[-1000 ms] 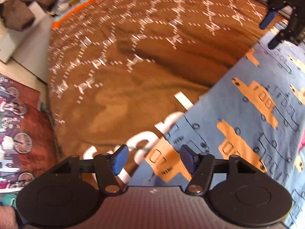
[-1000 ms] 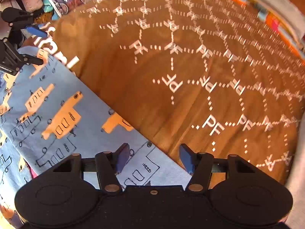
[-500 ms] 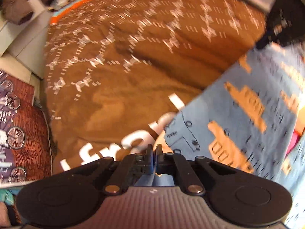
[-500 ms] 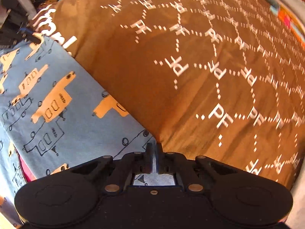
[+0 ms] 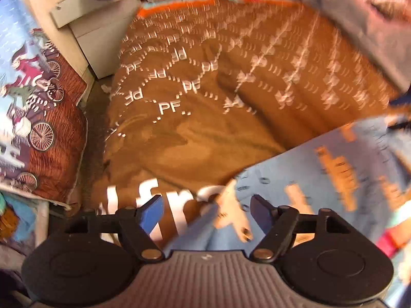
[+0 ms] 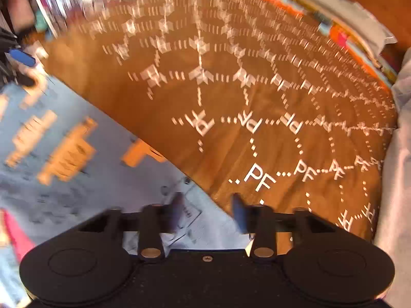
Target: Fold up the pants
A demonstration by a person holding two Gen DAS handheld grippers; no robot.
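Observation:
The blue pants with orange car prints lie flat on a brown blanket. My left gripper hovers over their near corner. Its jaws are opening, and a raised pucker of the cloth stands between them without touching the pads. In the right wrist view the pants fill the lower left. My right gripper is over their other corner with its jaws opening, and the cloth edge lies under the gap, free of the pads. The left gripper also shows at the far left edge there.
The brown blanket with white "PF" lettering spreads beyond the pants. A cushion with a bicycle print and a white cabinet stand to the left. Grey fabric lies along the right side.
Both grippers closed on the pants' edge half a second ago and have since parted again. The left one has risen and rolled, leaving a small raised fold of cloth between its jaws.

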